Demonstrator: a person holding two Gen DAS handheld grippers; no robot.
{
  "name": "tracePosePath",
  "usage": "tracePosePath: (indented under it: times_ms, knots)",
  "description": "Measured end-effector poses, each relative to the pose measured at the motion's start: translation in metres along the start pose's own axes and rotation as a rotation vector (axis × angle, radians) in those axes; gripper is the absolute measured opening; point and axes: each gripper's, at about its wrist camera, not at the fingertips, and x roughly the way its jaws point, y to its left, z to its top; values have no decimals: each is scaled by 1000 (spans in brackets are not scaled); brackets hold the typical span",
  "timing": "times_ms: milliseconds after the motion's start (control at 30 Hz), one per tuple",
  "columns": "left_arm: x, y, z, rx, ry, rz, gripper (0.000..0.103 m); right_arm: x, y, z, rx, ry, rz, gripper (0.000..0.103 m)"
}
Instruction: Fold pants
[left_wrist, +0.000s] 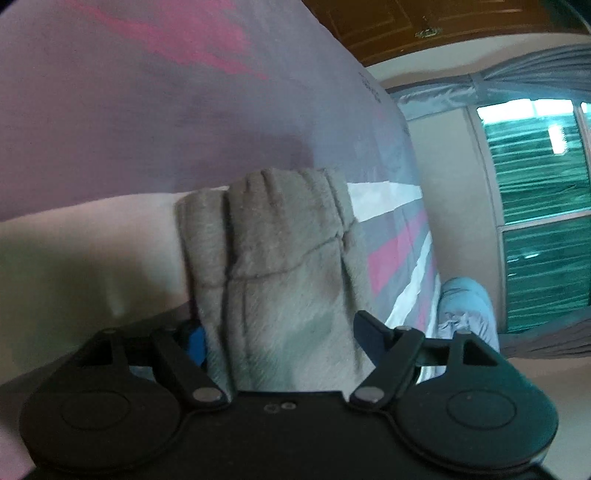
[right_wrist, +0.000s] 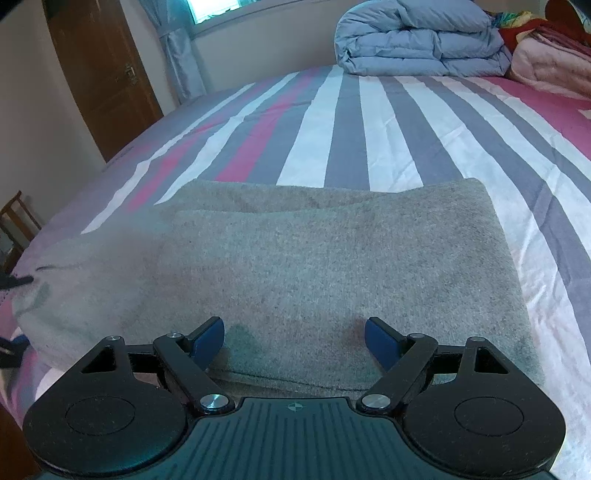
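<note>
The grey fleece pants (right_wrist: 314, 266) lie folded on the striped bed (right_wrist: 369, 122), filling the near half of the right wrist view. My right gripper (right_wrist: 293, 341) is open, its blue pads (right_wrist: 210, 339) just above the near folded edge, holding nothing. In the left wrist view the camera is tilted sideways; a bunched grey end of the pants (left_wrist: 280, 266) with a seam sits between the fingers of my left gripper (left_wrist: 280, 339). The fingers stand wide apart around the cloth, one blue pad (left_wrist: 369, 339) beside it, the other mostly hidden.
A folded light-blue duvet (right_wrist: 417, 37) and pink bedding (right_wrist: 550, 62) lie at the far end of the bed. A wooden door (right_wrist: 99, 70), a curtain (right_wrist: 181, 55) and a window stand beyond. A wooden chair (right_wrist: 14, 229) is at the left edge.
</note>
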Motion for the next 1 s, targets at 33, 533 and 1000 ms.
tracePosePath:
  times_ms: [33, 533, 1000]
  knots:
    - [3, 0, -1, -7, -7, -12, 71, 0, 1, -1, -7, -3, 4, 88]
    - [-16, -25, -14, 136, -51, -5, 10, 8, 29, 13, -98, -35, -78, 90]
    - [-59, -168, -123, 730, -25, -142, 10, 36, 51, 2, -289, 83, -60, 90]
